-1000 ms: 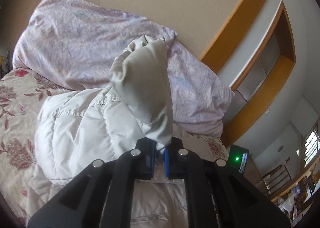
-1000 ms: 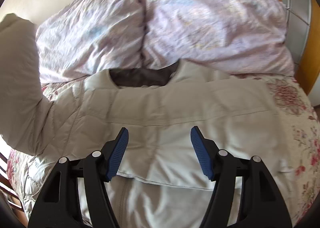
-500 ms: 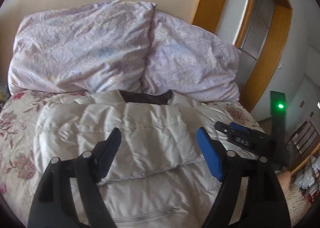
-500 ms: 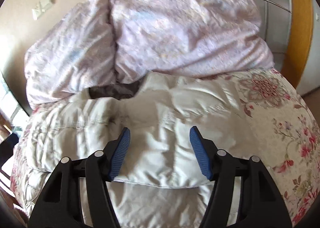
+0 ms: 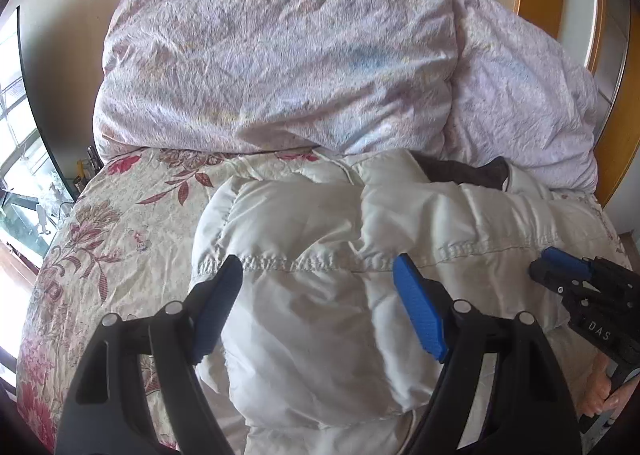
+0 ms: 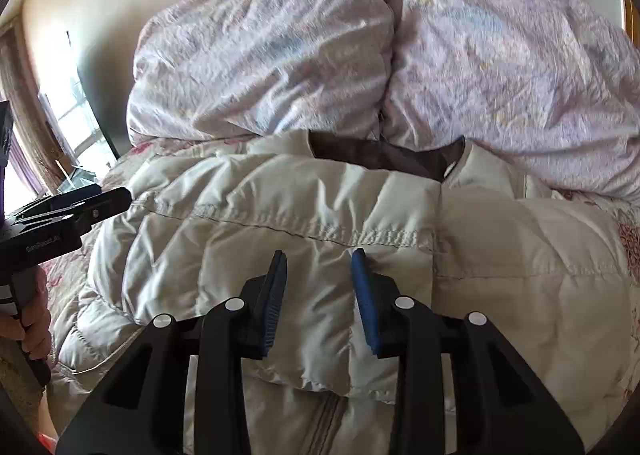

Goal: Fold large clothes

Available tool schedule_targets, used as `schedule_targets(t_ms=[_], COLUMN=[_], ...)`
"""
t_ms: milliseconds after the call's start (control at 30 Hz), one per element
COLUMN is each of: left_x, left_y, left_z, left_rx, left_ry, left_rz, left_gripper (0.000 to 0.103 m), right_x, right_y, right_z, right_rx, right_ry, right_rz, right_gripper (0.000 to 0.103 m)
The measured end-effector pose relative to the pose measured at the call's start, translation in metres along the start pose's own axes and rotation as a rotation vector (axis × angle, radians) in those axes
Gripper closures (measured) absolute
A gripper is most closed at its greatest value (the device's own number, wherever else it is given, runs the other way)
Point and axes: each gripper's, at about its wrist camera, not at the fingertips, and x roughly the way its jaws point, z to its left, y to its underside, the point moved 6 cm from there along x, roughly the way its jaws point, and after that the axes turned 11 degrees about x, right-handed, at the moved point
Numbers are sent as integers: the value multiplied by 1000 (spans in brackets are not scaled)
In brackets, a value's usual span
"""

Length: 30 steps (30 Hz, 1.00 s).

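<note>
The pale puffy jacket (image 5: pixel 320 255) lies spread on the floral bedspread (image 5: pixel 120 223), its dark-lined collar (image 6: pixel 380 155) pointing away from both grippers toward the two lilac pillows (image 6: pixel 280 55), one sleeve folded across its chest. The left gripper (image 5: pixel 316 311) hangs over the folded sleeve with fingers wide apart, holding nothing. To its right, the right gripper (image 6: pixel 320 295) hovers over the jacket's middle, fingers partly closed but still apart, gripping no cloth.
</note>
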Motion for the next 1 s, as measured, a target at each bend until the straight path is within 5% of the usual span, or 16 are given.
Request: schedule_targets(t_ms=[300, 533, 600, 633, 700, 767, 900, 1000], left_x=[49, 62, 46, 36, 8, -21, -60, -74], left_y=[25, 30, 34, 36, 44, 58, 92, 124], left_z=[6, 6, 6, 6, 13, 25, 55, 74], left_rx=[6, -4, -26, -38, -70, -105, -138, -160], left_ry=[-30, -28, 42, 87, 191, 302, 360, 370], left_rz=[99, 140, 134, 120, 80, 47, 27, 65], left_gripper=[17, 15, 16, 15, 14, 14, 12, 12], right_x=[32, 35, 21, 6, -30, -69, -134, -170], right_y=[14, 11, 11, 11, 13, 21, 50, 81], right_z=[-21, -40, -49, -54, -69, -89, -149, -202], right_rx=[81, 254, 318, 333, 324, 317, 371, 417], right_ry=[-35, -187, -242, -277, -308, -331, -318, -214], right_rz=[94, 151, 191, 195, 159, 115, 65, 56], right_gripper=[72, 72, 71, 69, 39, 22, 12, 12])
